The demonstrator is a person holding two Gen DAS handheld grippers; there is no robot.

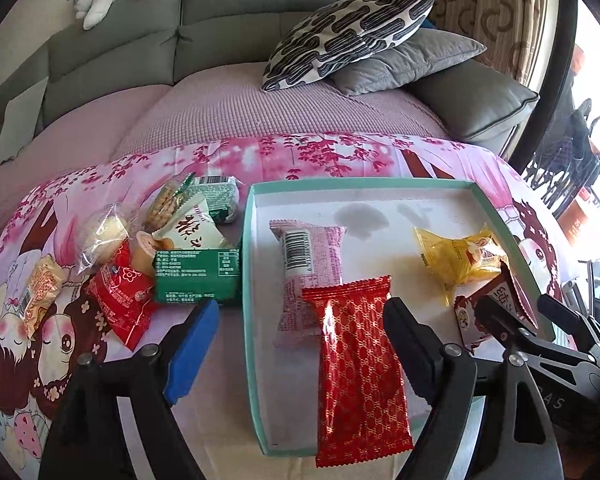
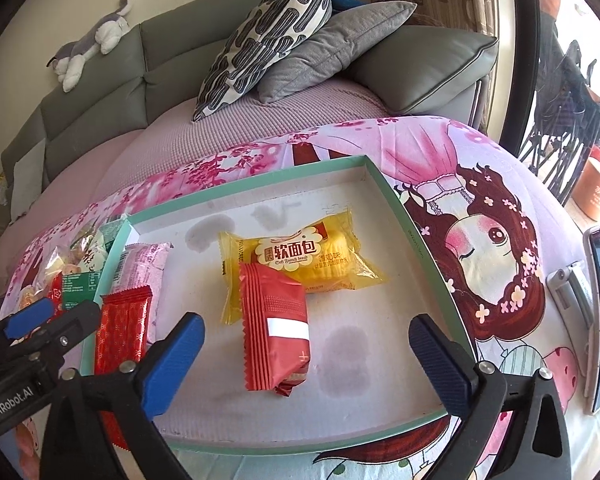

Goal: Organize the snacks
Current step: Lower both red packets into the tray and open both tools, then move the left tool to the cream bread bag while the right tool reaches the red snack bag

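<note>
Your left gripper (image 1: 300, 344) stood wide, pads clear of the red patterned packet (image 1: 360, 376) lying over the tray's (image 1: 256, 400) near edge. Your right gripper (image 2: 306, 356) stood wide around the dark red packet (image 2: 276, 332), untouched, mid-tray.

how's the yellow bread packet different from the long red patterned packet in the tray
The yellow bread packet is short and puffy; the long red patterned packet is narrow and flat. The yellow one lies wholly inside the tray; the red one overhangs the tray's near rim. The yellow one carries printed words, the red a gold lattice. Both are sealed and ungripped.
</note>
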